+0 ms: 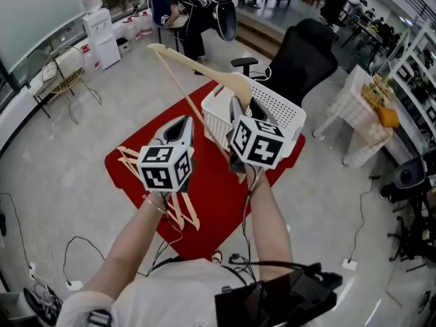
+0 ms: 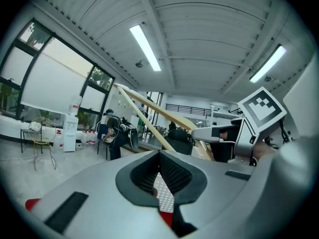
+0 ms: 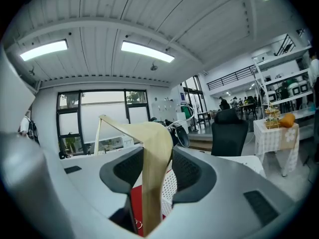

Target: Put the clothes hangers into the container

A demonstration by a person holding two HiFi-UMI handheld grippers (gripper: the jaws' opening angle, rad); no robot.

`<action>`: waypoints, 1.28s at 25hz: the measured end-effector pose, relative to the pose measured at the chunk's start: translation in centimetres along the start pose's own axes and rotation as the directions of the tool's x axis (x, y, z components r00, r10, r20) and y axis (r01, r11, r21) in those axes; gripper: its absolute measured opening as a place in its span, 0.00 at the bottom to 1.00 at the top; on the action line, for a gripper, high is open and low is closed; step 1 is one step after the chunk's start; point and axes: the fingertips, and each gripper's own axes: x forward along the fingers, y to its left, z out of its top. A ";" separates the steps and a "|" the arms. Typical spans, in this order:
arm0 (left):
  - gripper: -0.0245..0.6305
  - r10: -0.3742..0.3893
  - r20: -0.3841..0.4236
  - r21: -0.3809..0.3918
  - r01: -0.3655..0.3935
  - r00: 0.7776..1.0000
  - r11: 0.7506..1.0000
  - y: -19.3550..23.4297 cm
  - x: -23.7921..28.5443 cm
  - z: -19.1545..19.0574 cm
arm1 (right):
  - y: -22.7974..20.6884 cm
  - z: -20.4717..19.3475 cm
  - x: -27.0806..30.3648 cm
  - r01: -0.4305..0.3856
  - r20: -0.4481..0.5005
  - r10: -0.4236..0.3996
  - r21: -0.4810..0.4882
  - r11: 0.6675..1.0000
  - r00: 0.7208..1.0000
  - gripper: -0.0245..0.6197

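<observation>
My right gripper (image 1: 240, 107) is shut on a pale wooden hanger (image 1: 204, 71), which it holds in the air above the white perforated basket (image 1: 279, 111). In the right gripper view the hanger's neck (image 3: 152, 148) is pinched between the pads, and its arm runs up and to the left. My left gripper (image 1: 182, 121) hangs beside it, jaws slightly apart with nothing between them. Through its gap (image 2: 162, 178) I see the basket wall (image 2: 164, 195). Several more wooden hangers (image 1: 129, 159) lie on the red mat (image 1: 218, 196) below my left hand.
A black office chair (image 1: 300, 56) stands just behind the basket, and a white cart (image 1: 364, 114) is at the right. A seated person (image 1: 194, 9) is at the back. A wire chair (image 1: 61, 70) and floor cables (image 1: 41, 251) lie to the left.
</observation>
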 end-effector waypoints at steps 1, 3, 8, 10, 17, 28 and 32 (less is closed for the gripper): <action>0.04 -0.006 0.003 0.003 0.006 1.000 1.000 -0.4 0.2 0.3 | -0.6 1.0 -0.3 0.011 0.014 -0.011 0.001 1.000 1.000 0.33; 0.04 -0.017 0.011 0.005 0.017 1.000 1.000 -1.4 0.8 0.9 | -1.9 2.6 -0.6 0.028 0.034 -0.028 0.003 1.000 0.999 0.33; 0.04 -0.045 0.025 0.025 0.044 0.999 0.999 -3.5 2.7 1.9 | -5.2 5.5 -0.4 0.056 0.066 -0.057 0.016 0.998 0.996 0.33; 0.04 -0.049 0.023 0.032 0.049 0.999 0.998 -3.9 3.5 2.0 | -6.5 6.3 0.0 0.067 0.074 -0.068 0.020 0.998 0.995 0.33; 0.04 -0.050 -0.009 0.021 0.050 0.999 0.999 -4.6 7.9 0.9 | -11.6 7.9 2.6 0.091 0.082 -0.093 0.032 0.995 0.992 0.33; 0.04 -0.105 -0.075 -0.010 0.104 0.992 0.995 -6.2 15.3 -2.2 | -17.0 4.5 8.7 0.092 0.040 -0.094 0.047 0.995 0.995 0.33; 0.04 -0.126 -0.099 -0.011 0.125 0.987 0.992 -7.0 17.4 -3.2 | -18.8 3.0 10.4 0.095 0.014 -0.096 0.056 0.994 0.995 0.33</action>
